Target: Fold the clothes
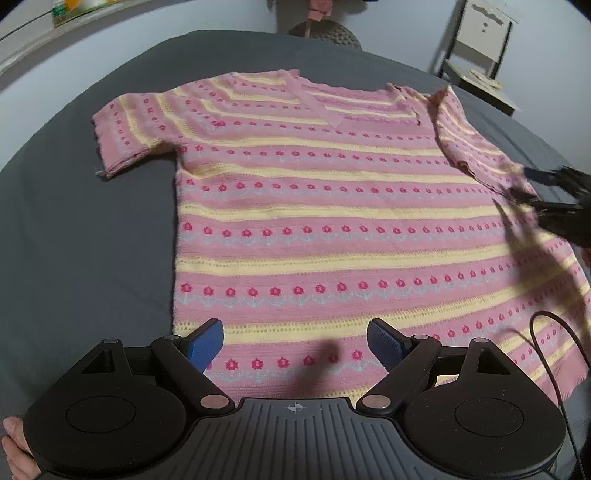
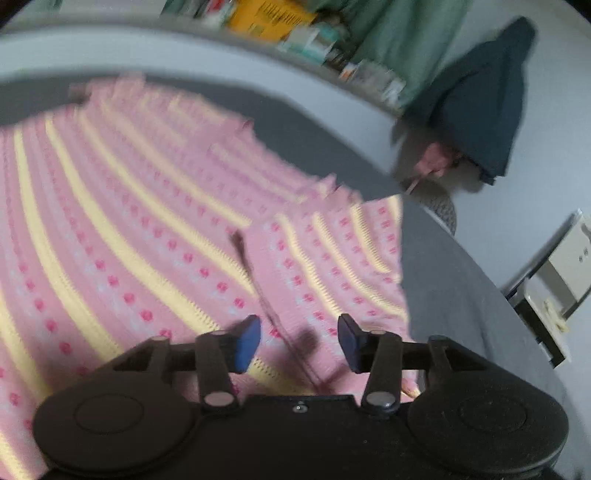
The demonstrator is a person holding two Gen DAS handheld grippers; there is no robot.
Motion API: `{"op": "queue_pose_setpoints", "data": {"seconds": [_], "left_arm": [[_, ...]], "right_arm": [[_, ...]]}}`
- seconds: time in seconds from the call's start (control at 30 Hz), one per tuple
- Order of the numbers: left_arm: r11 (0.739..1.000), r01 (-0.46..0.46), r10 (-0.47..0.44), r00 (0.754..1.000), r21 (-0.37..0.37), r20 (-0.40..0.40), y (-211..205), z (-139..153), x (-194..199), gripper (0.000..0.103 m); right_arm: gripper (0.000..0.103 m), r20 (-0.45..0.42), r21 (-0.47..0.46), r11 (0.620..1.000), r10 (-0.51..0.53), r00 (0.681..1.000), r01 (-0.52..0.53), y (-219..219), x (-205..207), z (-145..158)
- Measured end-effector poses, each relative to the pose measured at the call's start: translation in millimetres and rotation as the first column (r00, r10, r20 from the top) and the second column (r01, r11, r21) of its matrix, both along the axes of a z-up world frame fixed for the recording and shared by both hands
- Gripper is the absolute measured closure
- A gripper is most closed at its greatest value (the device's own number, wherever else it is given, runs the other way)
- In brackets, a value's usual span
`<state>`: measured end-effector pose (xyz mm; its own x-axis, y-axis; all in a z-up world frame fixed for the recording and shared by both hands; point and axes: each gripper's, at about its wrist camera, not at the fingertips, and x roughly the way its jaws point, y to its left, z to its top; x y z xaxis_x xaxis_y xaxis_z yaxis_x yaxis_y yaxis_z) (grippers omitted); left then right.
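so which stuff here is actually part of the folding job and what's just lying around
Part of the job:
- pink striped knit top, spread on the grey cover, one sleeve already folded in
- left gripper, open above the hem
- right gripper, open above the folded sleeve

Just lying about:
- white chair
- dark garment hanging on the wall
- boxes on the shelf

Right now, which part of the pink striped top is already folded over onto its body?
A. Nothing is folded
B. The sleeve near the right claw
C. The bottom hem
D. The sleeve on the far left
B: in the left wrist view, the sleeve beside the right claw lies turned inward over the pink striped top, while the other sleeve lies spread out flat.
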<state>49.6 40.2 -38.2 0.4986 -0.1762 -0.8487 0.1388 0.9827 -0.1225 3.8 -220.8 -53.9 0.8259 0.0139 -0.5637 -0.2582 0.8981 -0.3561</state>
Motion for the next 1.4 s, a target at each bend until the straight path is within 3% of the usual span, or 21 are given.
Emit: {"op": "queue_pose_setpoints", "data": {"seconds": [0.1, 0.17, 0.27, 0.4, 0.57, 0.7, 0.83, 0.97, 1.03, 1.07, 1.13, 1.2, 1.23, 1.3, 1.33, 1.4], "left_arm": [[0.999, -0.034, 0.034, 0.999, -0.015, -0.014, 4.9, -2.8, 3.3, 0.017], [1.0, -0.021, 0.021, 1.0, -0.019, -0.017, 2.1, -3.7, 3.5, 0.017], [0.999, 0.028, -0.027, 1.0, -0.023, 0.006, -5.4, -2.4, 1.2, 0.017], [0.996, 0.085, -0.085, 0.996, -0.022, 0.03, -13.9, -0.2, -1.0, 0.017], [0.994, 0.107, -0.107, 0.994, -0.016, 0.015, -20.0, -2.7, 0.5, 0.017], [0.994, 0.104, -0.103, 0.995, -0.016, 0.007, -20.0, -3.6, 0.4, 0.017], [0.995, 0.102, -0.102, 0.995, -0.015, 0.0, -20.6, -5.7, 1.4, 0.017], [0.994, 0.104, -0.104, 0.995, -0.009, 0.005, -21.2, -4.1, 0.6, 0.017], [0.995, 0.101, -0.101, 0.995, -0.009, 0.008, -20.2, -2.9, -0.1, 0.017], [0.995, 0.1, -0.1, 0.995, -0.008, 0.008, -20.0, -3.0, 0.0, 0.017], [0.995, 0.099, -0.099, 0.995, -0.007, 0.007, -19.7, -3.3, -0.3, 0.017], [0.995, 0.097, -0.097, 0.995, -0.003, 0.004, -20.0, -3.6, 0.3, 0.017], [0.995, 0.096, -0.096, 0.995, -0.001, 0.005, -20.0, -3.2, 0.3, 0.017], [0.996, 0.095, -0.095, 0.995, -0.002, 0.009, -19.8, -2.0, -0.2, 0.017], [0.996, 0.093, -0.093, 0.996, -0.002, 0.01, -19.3, -1.6, -0.4, 0.017], [0.996, 0.09, -0.09, 0.996, -0.003, 0.011, -18.3, -1.2, -0.5, 0.017]], "right_arm": [[0.056, 0.061, 0.093, 0.982, -0.17, 0.984, 0.164, -30.9, -4.3, 14.0], [0.056, 0.022, 0.013, 0.976, -0.219, 0.975, 0.219, -43.8, 6.0, 6.9], [0.056, -0.028, -0.102, 0.978, -0.185, 0.982, 0.181, -47.5, 18.1, -7.0], [0.056, -0.005, -0.245, 0.958, -0.151, 0.988, 0.146, -37.5, 37.5, -23.1], [0.056, -0.001, -0.234, 0.965, -0.123, 0.992, 0.119, -35.6, 57.0, -31.5], [0.056, 0.052, -0.227, 0.942, -0.241, 0.969, 0.247, -52.3, 57.2, -31.6], [0.053, 0.066, -0.288, 0.931, -0.216, 0.974, 0.226, -58.6, 45.9, -37.5], [0.053, 0.056, -0.409, 0.898, -0.15, 0.987, 0.16, -51.7, 32.0, -40.4], [0.053, 0.045, -0.419, 0.891, -0.17, 0.984, 0.173, -55.4, 27.6, -37.6], [0.054, 0.044, -0.405, 0.894, -0.19, 0.981, 0.192, -58.3, 25.5, -34.0], [0.054, 0.079, -0.282, 0.93, -0.224, 0.971, 0.237, -64.6, 22.0, -16.9], [0.054, 0.056, -0.013, 0.966, -0.255, 0.965, 0.257, -75.9, 19.7, 6.3], [0.054, 0.007, 0.175, 0.949, -0.266, 0.964, 0.261, -85.5, 20.4, 16.3], [0.055, -0.115, 0.4, 0.864, -0.283, 0.952, 0.305, -96.2, 27.9, 21.1], [0.06, -0.164, 0.441, 0.834, -0.288, 0.943, 0.331, -96.6, 32.8, 19.3], [0.068, -0.221, 0.43, 0.823, -0.303, 0.927, 0.371, -93.8, 42.5, 10.6]]}}
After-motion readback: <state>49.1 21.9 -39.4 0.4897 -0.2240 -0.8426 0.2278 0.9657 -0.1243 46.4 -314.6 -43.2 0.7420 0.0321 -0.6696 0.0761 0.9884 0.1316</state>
